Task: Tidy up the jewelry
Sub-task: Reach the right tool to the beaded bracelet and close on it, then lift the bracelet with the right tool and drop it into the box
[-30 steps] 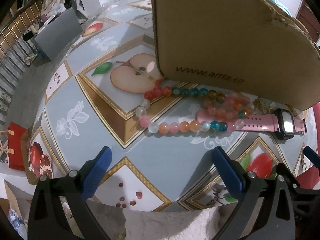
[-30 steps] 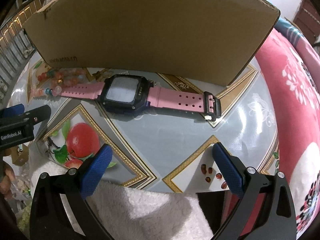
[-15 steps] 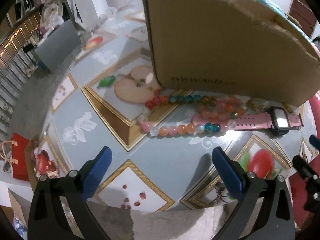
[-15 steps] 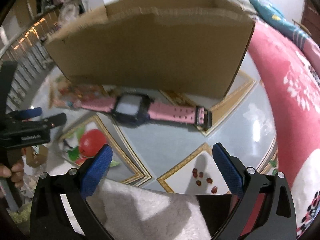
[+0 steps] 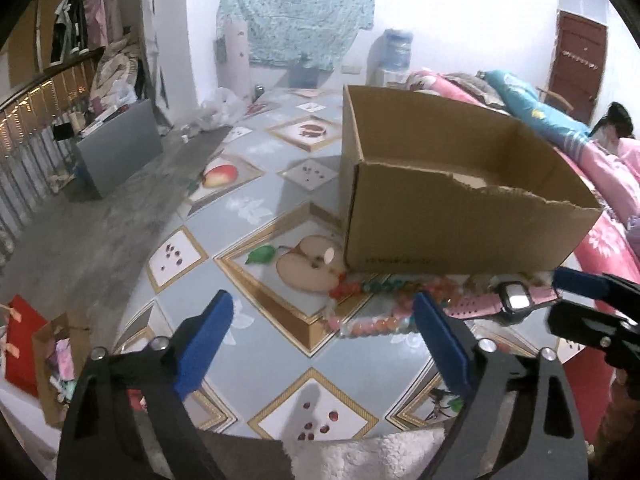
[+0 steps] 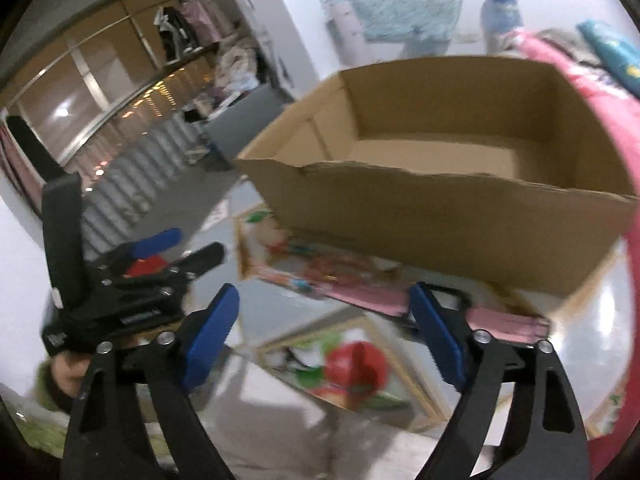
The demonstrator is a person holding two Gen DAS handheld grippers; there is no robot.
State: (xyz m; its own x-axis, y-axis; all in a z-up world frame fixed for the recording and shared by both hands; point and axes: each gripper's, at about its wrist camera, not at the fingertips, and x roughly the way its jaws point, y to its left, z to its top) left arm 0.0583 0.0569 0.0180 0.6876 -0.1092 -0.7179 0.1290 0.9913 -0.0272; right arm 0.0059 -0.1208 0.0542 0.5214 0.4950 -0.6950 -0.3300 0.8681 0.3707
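Note:
A string of mixed colour beads (image 5: 372,324) and a pink watch (image 5: 514,300) lie on the fruit-pattern table (image 5: 256,364), against the near wall of an open cardboard box (image 5: 460,232). My left gripper (image 5: 324,304) hovers over the table short of the beads, jaws closing with nothing between them. My right gripper (image 5: 568,304) shows at the right, beside the watch. In the right wrist view the right gripper (image 6: 325,300) is also closing on nothing above the blurred watch strap (image 6: 360,292). The box (image 6: 440,216) looks empty. The left gripper (image 6: 196,246) is at the left.
Pink floral bedding (image 5: 600,184) runs along the table's right side, with a person lying on it (image 5: 612,128). A grey panel (image 5: 120,152) and a red bag (image 5: 20,340) sit on the floor to the left. White fluffy cloth (image 5: 360,456) covers the near table edge.
Both grippers have risen and tilted up, so the views now look over the box rim into its inside. The beads and watch have not moved. Both pairs of jaws stand slightly narrower.

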